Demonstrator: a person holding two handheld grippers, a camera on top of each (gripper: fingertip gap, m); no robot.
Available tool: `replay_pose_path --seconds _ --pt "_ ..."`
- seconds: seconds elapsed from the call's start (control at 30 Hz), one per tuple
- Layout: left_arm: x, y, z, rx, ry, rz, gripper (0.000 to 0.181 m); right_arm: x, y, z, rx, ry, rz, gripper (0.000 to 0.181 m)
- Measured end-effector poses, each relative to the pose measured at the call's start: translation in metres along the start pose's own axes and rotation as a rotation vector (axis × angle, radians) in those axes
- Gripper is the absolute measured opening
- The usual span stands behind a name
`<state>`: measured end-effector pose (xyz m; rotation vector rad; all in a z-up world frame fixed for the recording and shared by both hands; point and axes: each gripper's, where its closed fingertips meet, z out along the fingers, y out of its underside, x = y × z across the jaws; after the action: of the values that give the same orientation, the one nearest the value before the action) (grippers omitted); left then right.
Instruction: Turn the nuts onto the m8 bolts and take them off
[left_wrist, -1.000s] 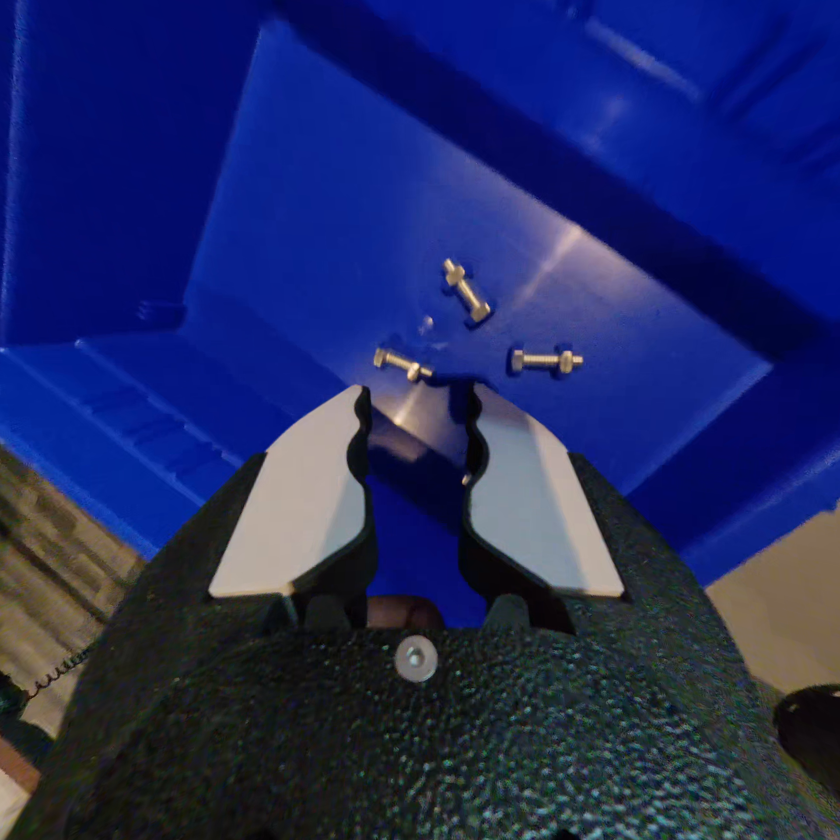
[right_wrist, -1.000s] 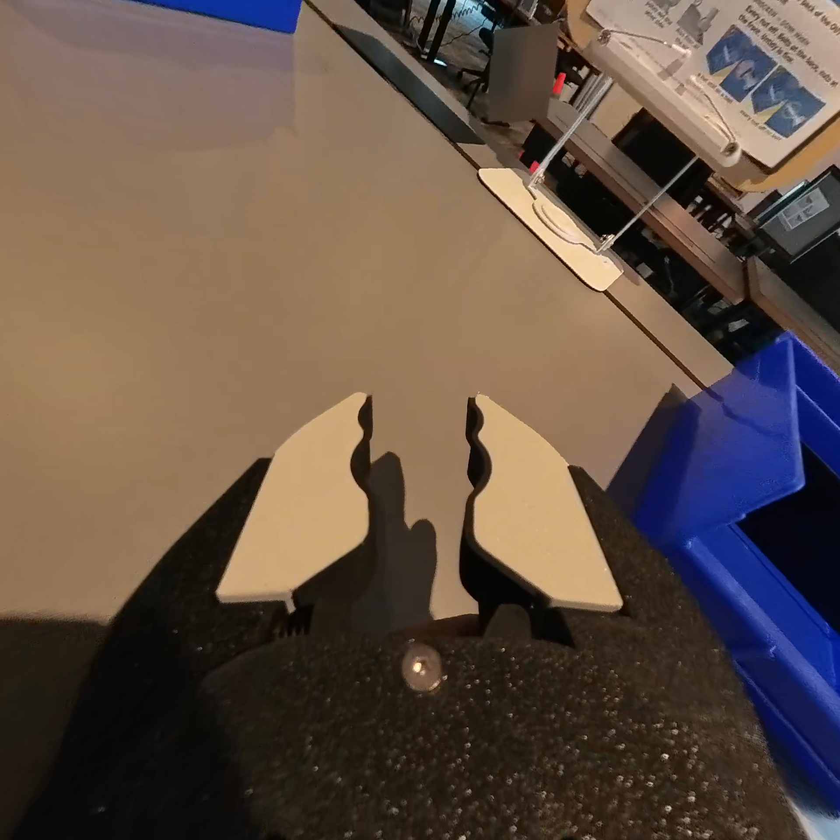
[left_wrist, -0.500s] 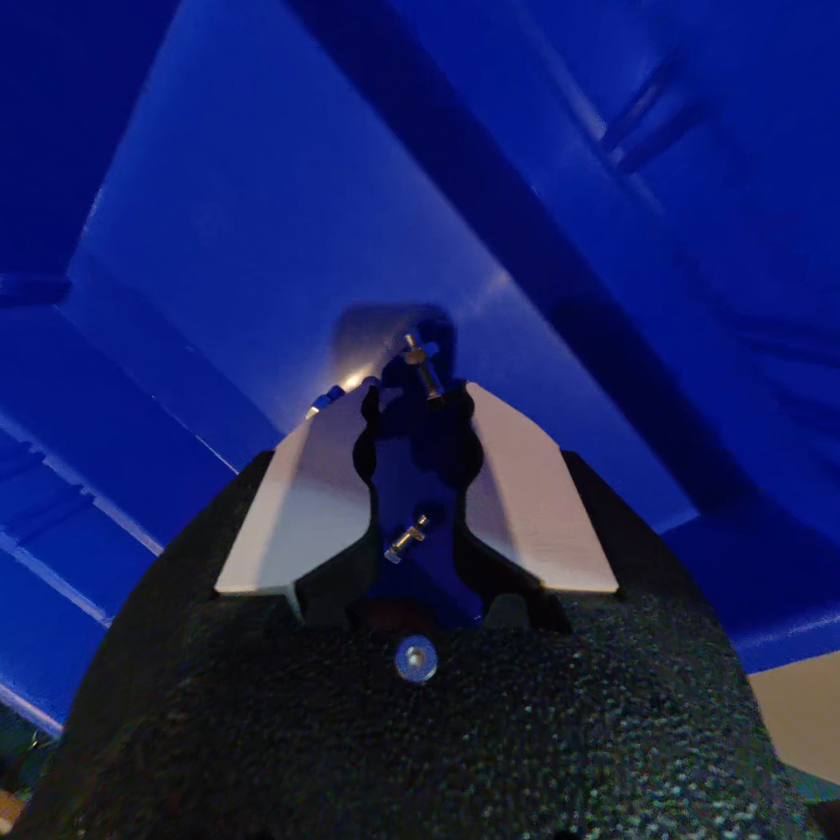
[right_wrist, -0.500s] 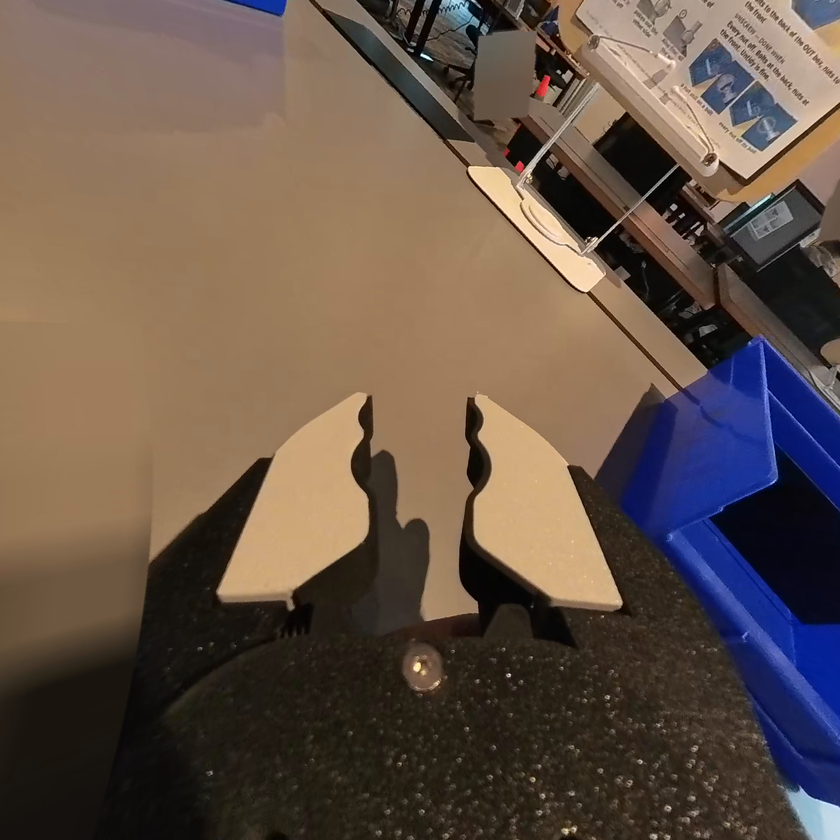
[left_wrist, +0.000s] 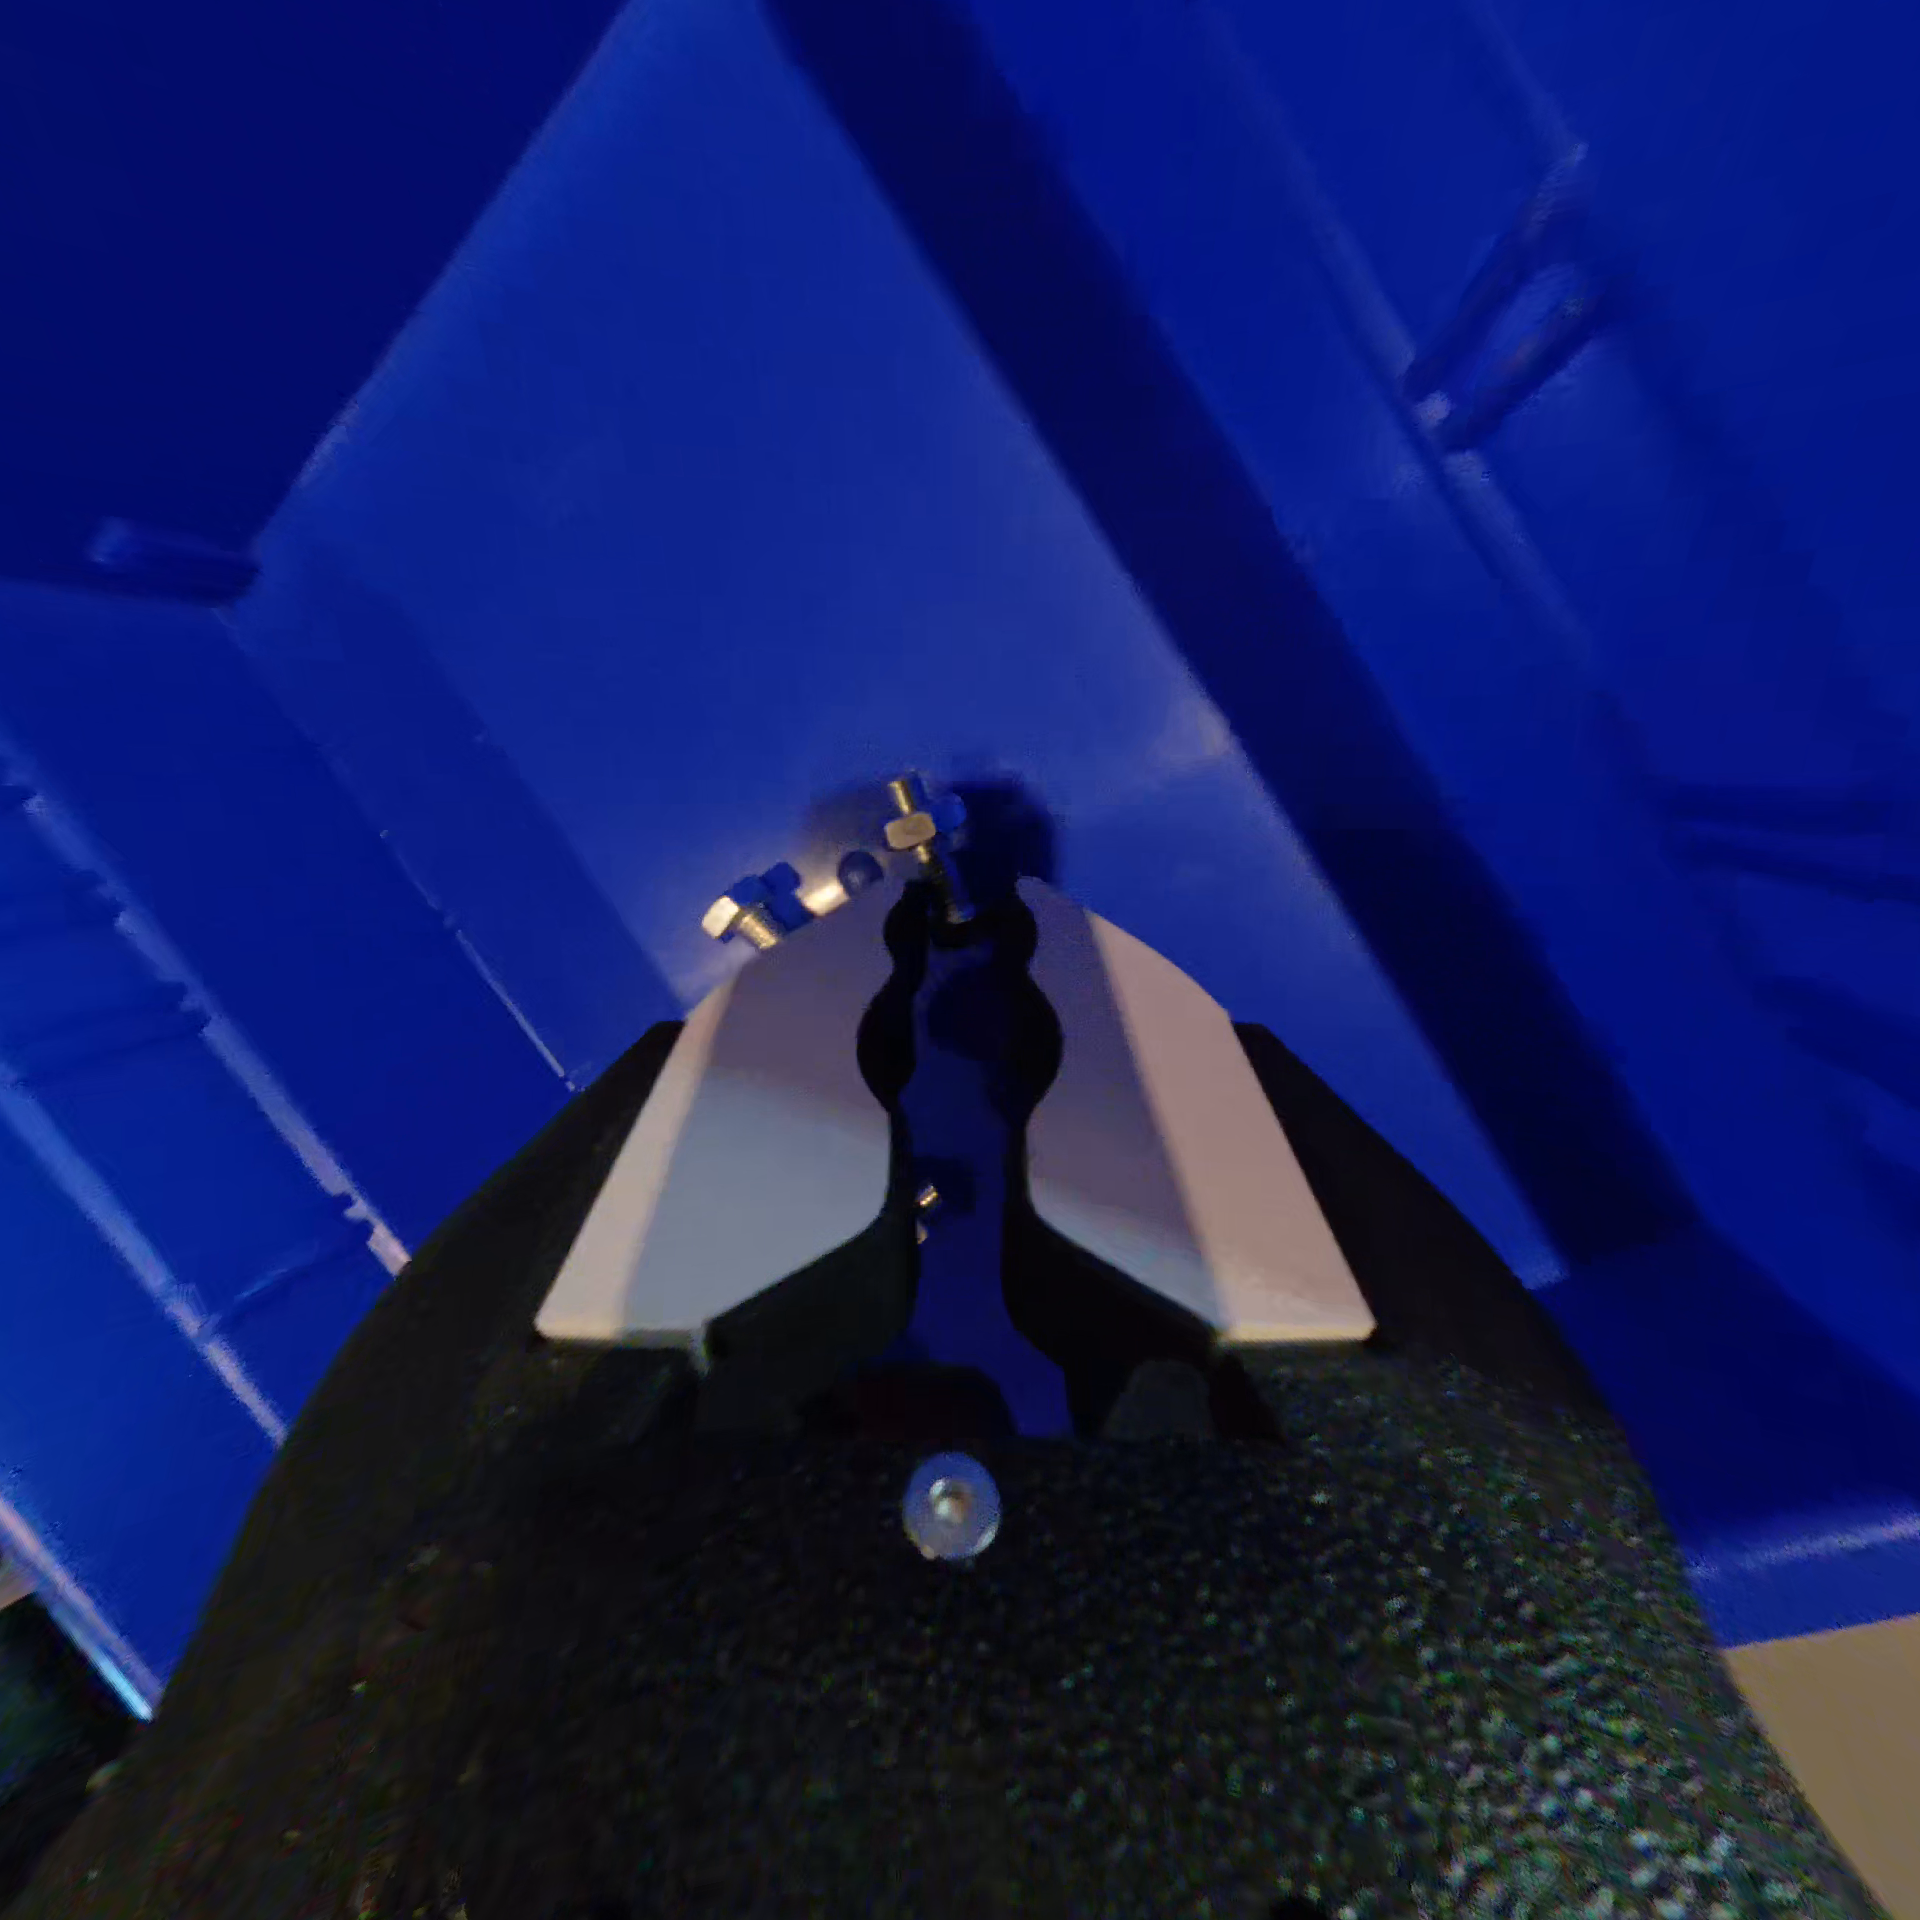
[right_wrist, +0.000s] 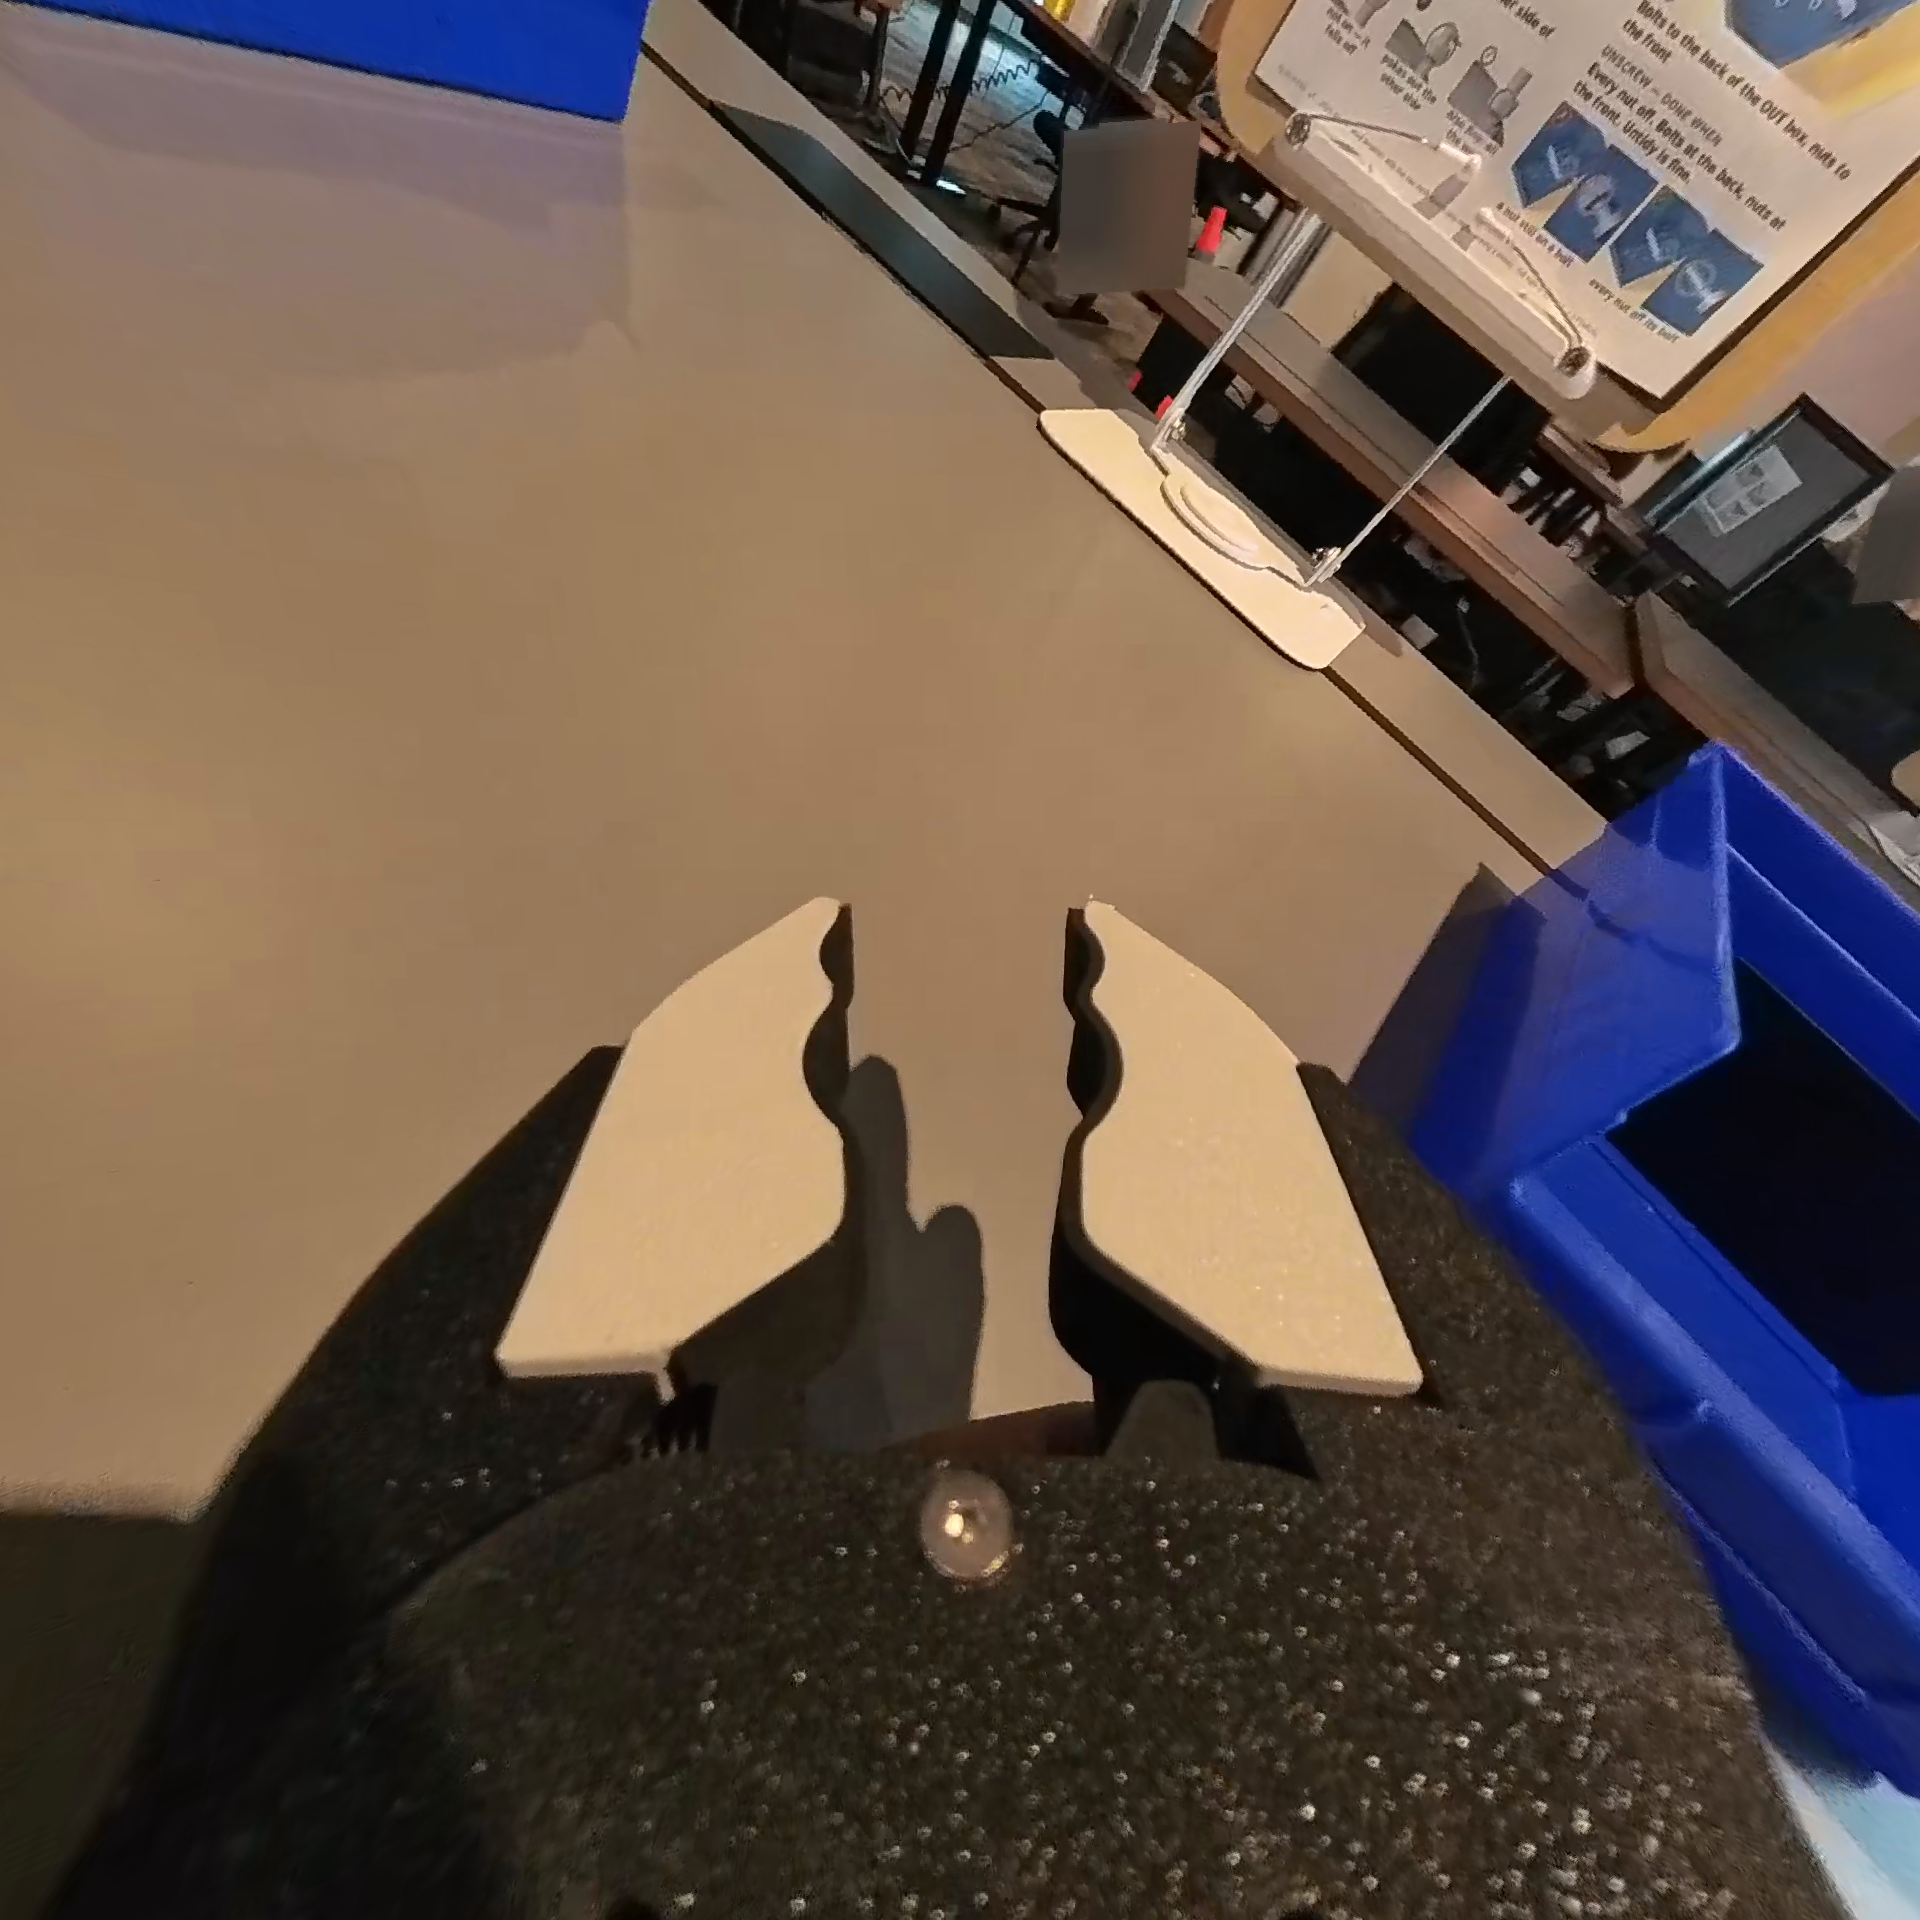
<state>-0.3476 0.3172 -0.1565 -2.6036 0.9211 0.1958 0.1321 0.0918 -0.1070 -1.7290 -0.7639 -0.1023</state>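
In the left wrist view I am deep inside a blue bin (left_wrist: 727, 468). My left gripper (left_wrist: 966, 899) has its jaws drawn close around the lower end of a silver bolt (left_wrist: 940, 873). The bolt carries a nut (left_wrist: 909, 828) near its far end and sticks out forward from the fingertips. The bolt's head is hidden in the dark between the pads. A second bolt (left_wrist: 740, 916) lies on the bin floor just left of my left fingertip. A third one (left_wrist: 928, 1200) shows low between the fingers. My right gripper (right_wrist: 961, 920) is open and empty over the tan table (right_wrist: 520, 623).
Another blue bin (right_wrist: 1662, 1091) stands to the right of my right gripper. A white-based stand (right_wrist: 1216, 520) holding an instruction sheet is at the table's far edge. Desks and chairs lie beyond it. The bin walls stand close around my left gripper. Across from one pair of fingers to the other is roughly 55 cm.
My left gripper moved down into the bin and its jaws narrowed from wide open onto the bolt with the nut. The right gripper stayed open and drifted slightly.
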Motion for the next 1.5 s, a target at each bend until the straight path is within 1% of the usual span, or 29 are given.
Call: replay_pose_path --seconds 0.1,0.17,0.23,0.33,0.4,0.47,0.5,0.57,0.63,0.7,0.8,0.83,0.93,1.03,1.13,1.27,1.4,1.5 --pt "-0.013 -0.01 -0.023 0.138 -0.078 -0.069 0.014 0.004 0.001 -0.002 0.005 -0.005 0.032 0.039" --pt "-0.017 -0.023 -0.052 0.268 -0.128 -0.091 0.013 0.008 0.002 -0.003 0.008 -0.009 0.057 0.039" --pt "-0.011 -0.047 -0.091 0.426 -0.158 -0.074 0.013 0.012 0.0 -0.002 0.013 -0.014 0.071 0.038" --pt "0.025 -0.097 -0.151 0.666 -0.17 0.035 0.013 0.018 -0.016 0.003 0.036 -0.019 0.051 0.038" --pt "0.061 -0.134 -0.183 0.817 -0.153 0.104 0.013 0.024 -0.039 0.009 0.082 -0.017 0.026 0.036" --pt "0.106 -0.173 -0.203 0.963 -0.086 0.153 0.013 0.033 -0.07 0.018 0.152 -0.016 0.041 0.035" --pt "0.13 -0.192 -0.207 1.025 -0.035 0.167 0.013 0.038 -0.088 0.025 0.193 -0.026 0.077 0.035" --pt "0.178 -0.224 -0.205 1.145 0.053 0.176 0.013 0.047 -0.123 0.042 0.275 -0.062 0.183 0.035" --pt "0.223 -0.245 -0.187 1.232 0.116 0.186 0.013 0.057 -0.149 0.064 0.329 -0.098 0.288 0.035" --pt "0.258 -0.252 -0.163 1.295 0.132 0.195 0.013 0.066 -0.161 0.088 0.351 -0.11 0.355 0.036" --pt "0.283 -0.243 -0.131 1.34 0.12 0.167 0.013 0.076 -0.154 0.118 0.329 -0.102 0.369 0.037" --pt "0.285 -0.239 -0.122 1.325 0.121 0.158 0.013 0.077 -0.148 0.126 0.32 -0.108 0.359 0.037" --pt "0.283 -0.228 -0.108 1.304 0.059 0.184 0.013 0.071 -0.13 0.146 0.307 -0.15 0.332 0.039" --pt "0.29 -0.224 -0.109 1.315 0.034 0.246 0.013 0.065 -0.116 0.159 0.33 -0.184 0.355 0.039" --pt "0.292 -0.224 -0.102 1.283 -0.031 0.309 0.013 0.064 -0.109 0.162 0.394 -0.161 0.382 0.038" --pt "0.287 -0.224 -0.104 1.3 0.006 0.277 0.013 0.06 -0.108 0.16 0.437 -0.167 0.378 0.038" --pt "0.282 -0.222 -0.106 1.308 -0.011 0.287 0.013 0.055 -0.102 0.163 0.44 -0.187 0.416 0.037" --pt "0.283 -0.22 -0.111 1.315 -0.049 0.309 0.013 0.055 -0.101 0.165 0.441 -0.161 0.395 0.035"
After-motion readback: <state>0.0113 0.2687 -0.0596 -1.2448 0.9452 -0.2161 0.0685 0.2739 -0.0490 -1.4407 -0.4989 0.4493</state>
